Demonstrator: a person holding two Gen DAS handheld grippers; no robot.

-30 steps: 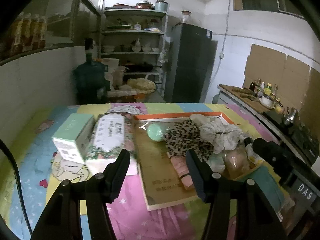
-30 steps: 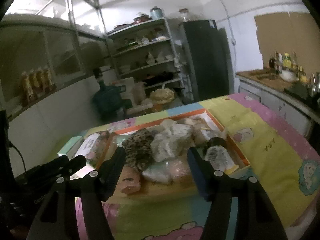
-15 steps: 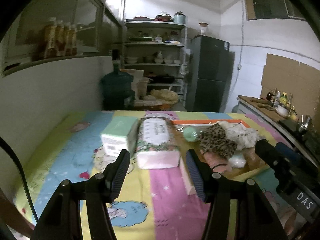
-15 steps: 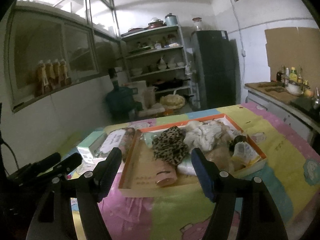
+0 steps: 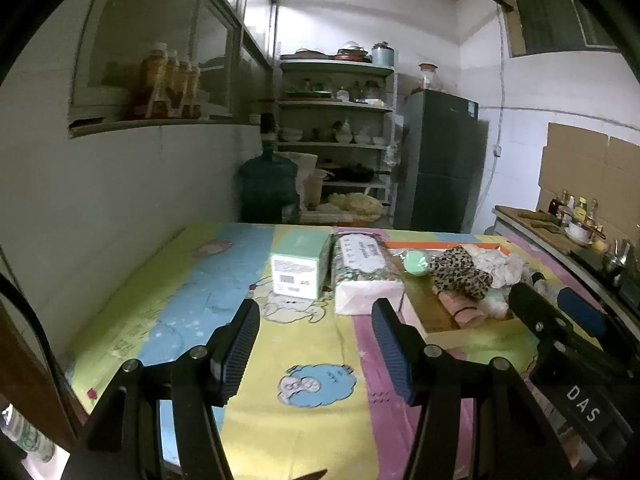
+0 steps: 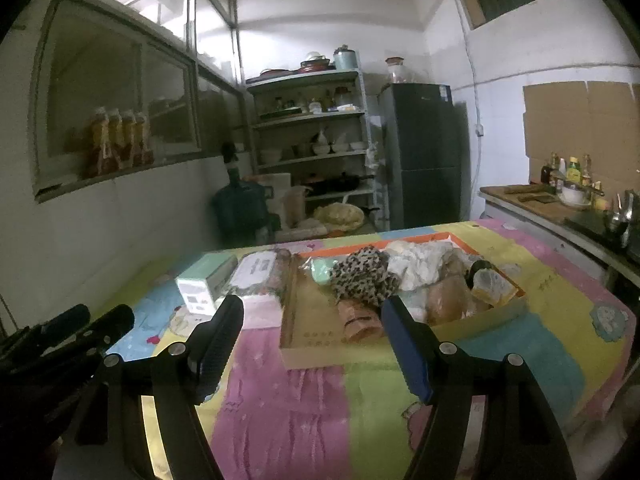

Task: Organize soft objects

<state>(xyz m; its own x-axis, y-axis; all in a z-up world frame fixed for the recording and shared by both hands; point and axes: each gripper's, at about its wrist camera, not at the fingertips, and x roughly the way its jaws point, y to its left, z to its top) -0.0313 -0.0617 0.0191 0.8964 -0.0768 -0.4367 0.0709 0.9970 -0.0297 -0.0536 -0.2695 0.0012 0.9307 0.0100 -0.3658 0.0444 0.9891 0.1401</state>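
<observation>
**Both grippers empty, hanging back from the tray of soft things**

The left gripper [image 5: 316,344] stood with its jaws apart and nothing between them, above the bright patchwork cloth [image 5: 320,420] on the table. The right gripper [image 6: 312,340] was likewise spread and empty; its jaws had just been opening wider, with nothing in them. Both sat well short of the goods.

Ahead lay a shallow cardboard tray [image 6: 304,328] with an orange rim. In it, heaped together, were a leopard-print cloth [image 6: 364,276], a pale crumpled fabric [image 6: 420,264], a mint-green round item [image 6: 320,270], a pink roll [image 6: 360,320] and a few bagged pieces. Left of the tray, just beside it, lay a tissue pack [image 5: 364,272] touching a mint box [image 5: 300,268].

This looked like a pause between picks. The next move probably called for one gripper to reach forward and down onto a single soft item. The loose fabric would likely bunch and snag its neighbours.
</observation>
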